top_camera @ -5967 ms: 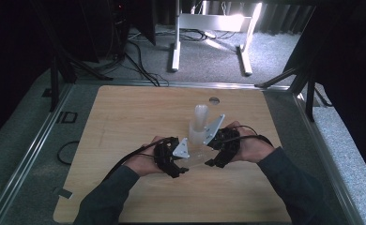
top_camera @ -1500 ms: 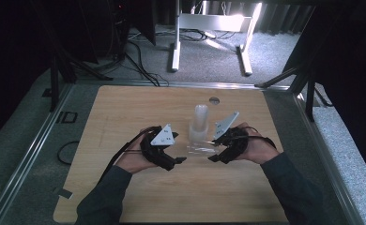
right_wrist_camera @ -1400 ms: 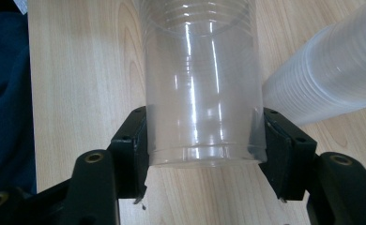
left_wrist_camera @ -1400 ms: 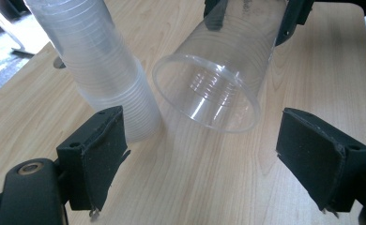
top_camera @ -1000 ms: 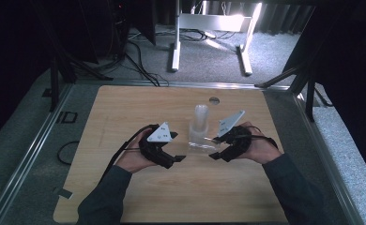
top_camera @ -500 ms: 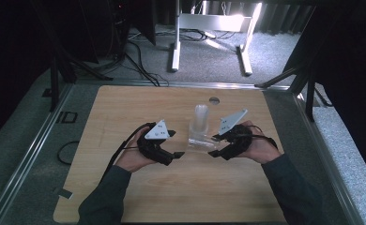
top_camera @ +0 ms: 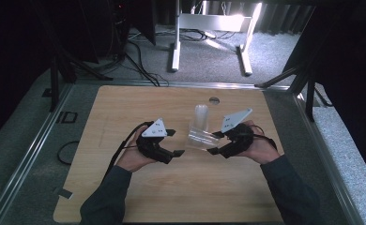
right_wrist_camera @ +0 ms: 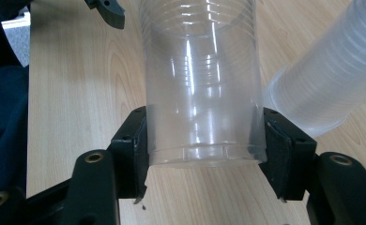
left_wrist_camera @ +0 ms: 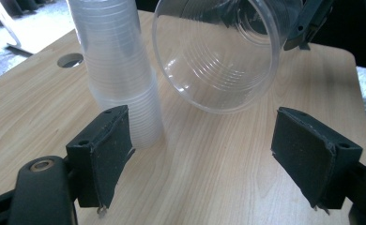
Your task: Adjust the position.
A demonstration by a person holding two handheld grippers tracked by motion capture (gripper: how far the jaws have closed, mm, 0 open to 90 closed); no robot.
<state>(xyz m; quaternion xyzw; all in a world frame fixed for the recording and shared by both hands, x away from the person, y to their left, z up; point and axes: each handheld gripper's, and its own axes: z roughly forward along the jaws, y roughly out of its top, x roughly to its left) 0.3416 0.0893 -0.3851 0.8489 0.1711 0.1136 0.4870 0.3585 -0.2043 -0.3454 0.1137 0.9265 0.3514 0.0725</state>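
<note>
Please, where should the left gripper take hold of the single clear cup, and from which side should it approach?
Grip the single clear cup on its ribbed wall just behind the rim. The cup lies sideways, its mouth towards the left gripper and its base clamped by the right gripper. So probably come straight on, open jaws straddling the rim, clear of the upright cup stack.

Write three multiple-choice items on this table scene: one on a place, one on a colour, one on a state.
1. Where does the stack of cups stand?
A. On the floor
B. On the wooden table, beyond the held cup
C. In a hand

2. What colour is the held cup?
A. Red
B. Clear
C. Black

3. How is the left hand-held gripper?
A. Open, holding nothing
B. Shut on the cup
C. Shut on the stack

Key: B, the stack stands upright on the table; B, the wood shows through the cup; A, its pads stand apart over bare wood.
</note>
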